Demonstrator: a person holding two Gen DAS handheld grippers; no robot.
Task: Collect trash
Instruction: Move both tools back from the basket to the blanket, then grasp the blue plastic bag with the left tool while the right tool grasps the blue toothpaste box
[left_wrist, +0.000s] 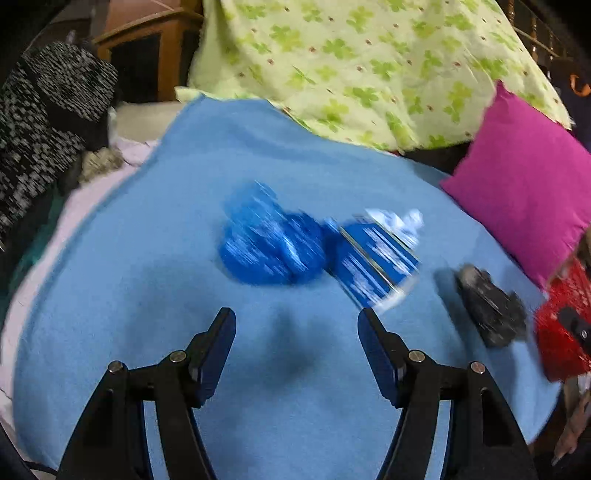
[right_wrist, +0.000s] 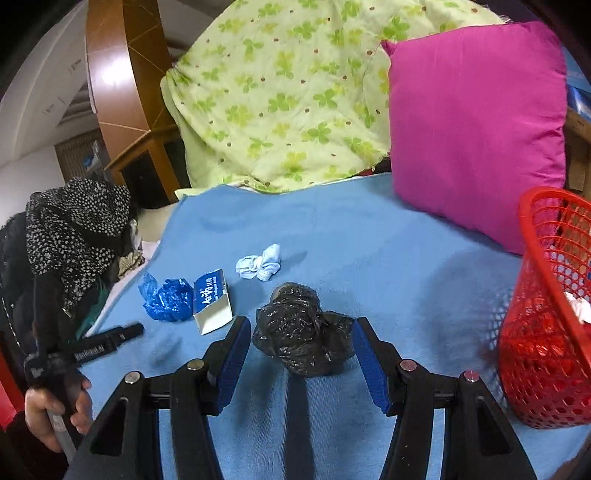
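Trash lies on a blue blanket (right_wrist: 369, 240). A crumpled black plastic bag (right_wrist: 303, 332) sits right at the tips of my right gripper (right_wrist: 302, 326), which is open, its pads flanking the bag without squeezing it. Further left lie a blue-and-white carton (right_wrist: 212, 301), a crumpled blue plastic wrapper (right_wrist: 166, 299) and a white tissue wad (right_wrist: 258, 264). The left wrist view is blurred. There my left gripper (left_wrist: 297, 321) is open and empty, a little short of the wrapper (left_wrist: 271, 243) and carton (left_wrist: 376, 258). The black bag (left_wrist: 491, 306) lies to its right.
A red mesh basket (right_wrist: 535, 332) stands at the right edge with some white paper inside. A pink pillow (right_wrist: 476, 129) and a green clover quilt (right_wrist: 288, 92) are behind. Black speckled clothing (right_wrist: 74, 229) is piled at the left. A hand (right_wrist: 55, 406) holds the left gripper's handle.
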